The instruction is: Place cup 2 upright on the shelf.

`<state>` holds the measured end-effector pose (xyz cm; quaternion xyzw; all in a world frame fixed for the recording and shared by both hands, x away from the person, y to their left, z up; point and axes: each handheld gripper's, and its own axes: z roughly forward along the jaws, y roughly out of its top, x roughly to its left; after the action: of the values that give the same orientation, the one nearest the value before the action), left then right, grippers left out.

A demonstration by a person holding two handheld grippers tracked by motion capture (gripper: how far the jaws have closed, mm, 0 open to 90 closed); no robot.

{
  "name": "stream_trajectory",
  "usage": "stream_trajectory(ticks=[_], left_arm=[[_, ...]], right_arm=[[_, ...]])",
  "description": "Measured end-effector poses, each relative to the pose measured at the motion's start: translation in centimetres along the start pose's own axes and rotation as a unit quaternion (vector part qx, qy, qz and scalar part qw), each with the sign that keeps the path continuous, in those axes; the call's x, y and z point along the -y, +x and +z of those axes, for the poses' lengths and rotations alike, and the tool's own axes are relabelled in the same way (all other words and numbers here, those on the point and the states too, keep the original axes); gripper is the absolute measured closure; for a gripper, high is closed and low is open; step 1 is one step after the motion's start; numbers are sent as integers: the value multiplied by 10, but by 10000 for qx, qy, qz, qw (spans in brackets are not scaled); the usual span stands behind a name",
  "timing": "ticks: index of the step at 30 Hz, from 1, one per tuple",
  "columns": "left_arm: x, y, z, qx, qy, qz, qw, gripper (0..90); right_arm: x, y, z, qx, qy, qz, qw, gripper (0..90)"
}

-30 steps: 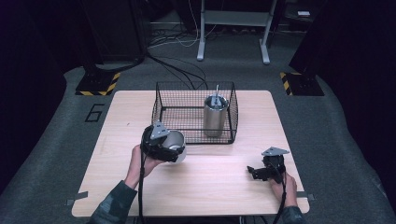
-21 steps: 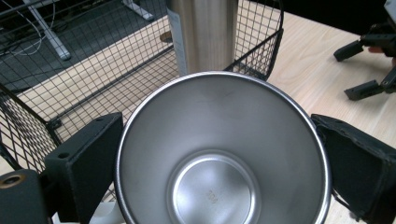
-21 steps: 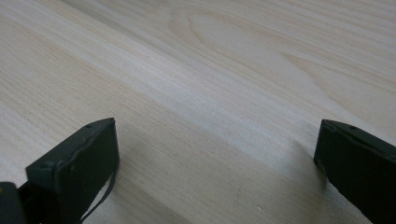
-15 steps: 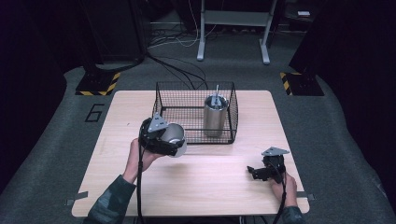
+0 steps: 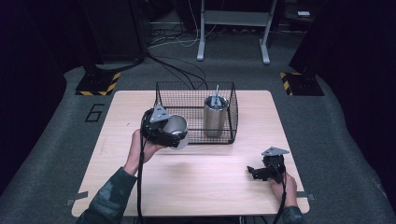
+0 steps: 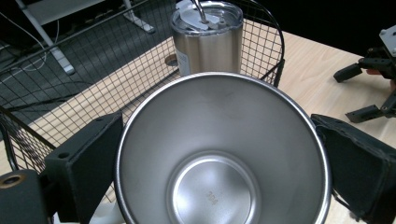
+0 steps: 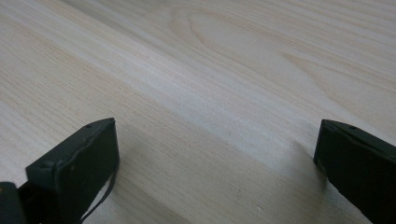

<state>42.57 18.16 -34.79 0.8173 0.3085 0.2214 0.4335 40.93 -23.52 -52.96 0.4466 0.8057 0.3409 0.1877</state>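
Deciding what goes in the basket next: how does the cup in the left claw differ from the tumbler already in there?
The open cup has no lid and looks empty; the lidded tumbler has a lid with a straw-like stick in it. The cup is held in the left claw, tipped with its mouth toward that claw's camera, outside the wire basket; the tumbler stands upright inside it. Both look like brushed steel.

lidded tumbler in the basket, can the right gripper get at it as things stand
Probably yes, from above: the right gripper is open and empty, the wire basket has no top, and the lidded tumbler stands upright inside.
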Motion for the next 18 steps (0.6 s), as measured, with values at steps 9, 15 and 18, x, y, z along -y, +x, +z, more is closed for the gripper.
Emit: stream_trajectory(ticks=[9, 15, 18], left_arm=[[-12, 7, 5, -53, 22, 67, 10000, 64], [-20, 11, 8, -136, -42, 73, 9999, 64], [-25, 14, 9, -136, 4, 124, 9998, 64]], right_arm=[[-1, 1, 0, -17, 21, -35, 10000, 0], [-1, 1, 0, -29, 25, -69, 10000, 0], [-1, 1, 0, -30, 26, -68, 10000, 0]])
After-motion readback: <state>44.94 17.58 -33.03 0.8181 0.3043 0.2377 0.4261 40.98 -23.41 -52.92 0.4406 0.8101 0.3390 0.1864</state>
